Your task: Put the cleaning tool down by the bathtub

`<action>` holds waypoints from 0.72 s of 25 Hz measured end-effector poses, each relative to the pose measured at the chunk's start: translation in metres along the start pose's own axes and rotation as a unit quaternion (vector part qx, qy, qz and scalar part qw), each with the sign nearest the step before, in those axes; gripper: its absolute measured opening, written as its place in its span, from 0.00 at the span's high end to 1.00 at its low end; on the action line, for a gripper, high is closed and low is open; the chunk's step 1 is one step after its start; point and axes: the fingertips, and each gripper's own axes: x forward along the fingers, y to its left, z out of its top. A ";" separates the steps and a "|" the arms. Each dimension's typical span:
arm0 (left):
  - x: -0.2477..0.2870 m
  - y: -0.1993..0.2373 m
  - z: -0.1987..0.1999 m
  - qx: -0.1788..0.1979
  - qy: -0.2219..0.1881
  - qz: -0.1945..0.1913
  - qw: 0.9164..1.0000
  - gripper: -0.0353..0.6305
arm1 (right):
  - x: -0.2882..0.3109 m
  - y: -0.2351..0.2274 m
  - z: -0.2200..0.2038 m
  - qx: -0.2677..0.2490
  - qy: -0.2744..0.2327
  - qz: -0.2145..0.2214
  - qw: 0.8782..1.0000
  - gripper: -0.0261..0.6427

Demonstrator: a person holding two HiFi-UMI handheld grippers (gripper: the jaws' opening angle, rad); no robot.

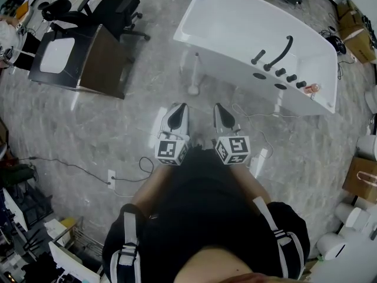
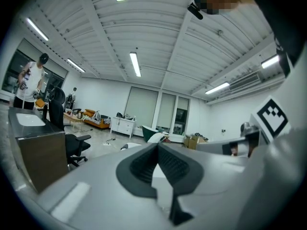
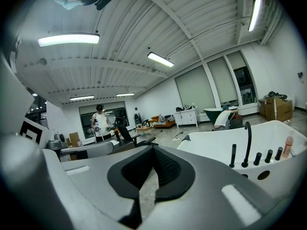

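Overhead, left tool (image 1: 178,108) and right tool (image 1: 220,107), jaws together on nothing, hands hidden behind marker cubes (image 1: 171,150), bathtub (image 1: 230,22) at one o'clock, its end cropped in right gripper view.

The bathtub (image 1: 235,22) is white, with a black tap (image 1: 283,50) and black knobs (image 1: 291,78); the bottle (image 1: 313,88) is pink. The floor (image 1: 118,128) is grey, marbled with paler veins. The left gripper (image 1: 182,106) and right gripper (image 1: 218,107) are light grey with black ribbed pads (image 2: 144,166), and each cube (image 1: 171,149) bears black-and-white square markers. The chair (image 1: 115,10) is black. The cabinet (image 1: 109,63) is dark brown with a white top. The sleeves (image 1: 115,249) are black with white stripes.
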 end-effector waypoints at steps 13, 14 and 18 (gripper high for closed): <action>-0.008 0.000 -0.006 -0.005 0.000 0.002 1.000 0.94 | -0.003 0.002 -0.007 -0.014 0.008 -0.004 1.000 0.96; -0.008 0.000 -0.006 -0.006 0.000 0.002 1.000 0.94 | -0.003 0.003 -0.007 -0.015 0.007 -0.002 1.000 0.96; -0.007 -0.002 -0.003 -0.006 -0.006 -0.003 1.000 0.94 | -0.004 0.002 -0.006 -0.016 0.003 -0.003 1.000 0.96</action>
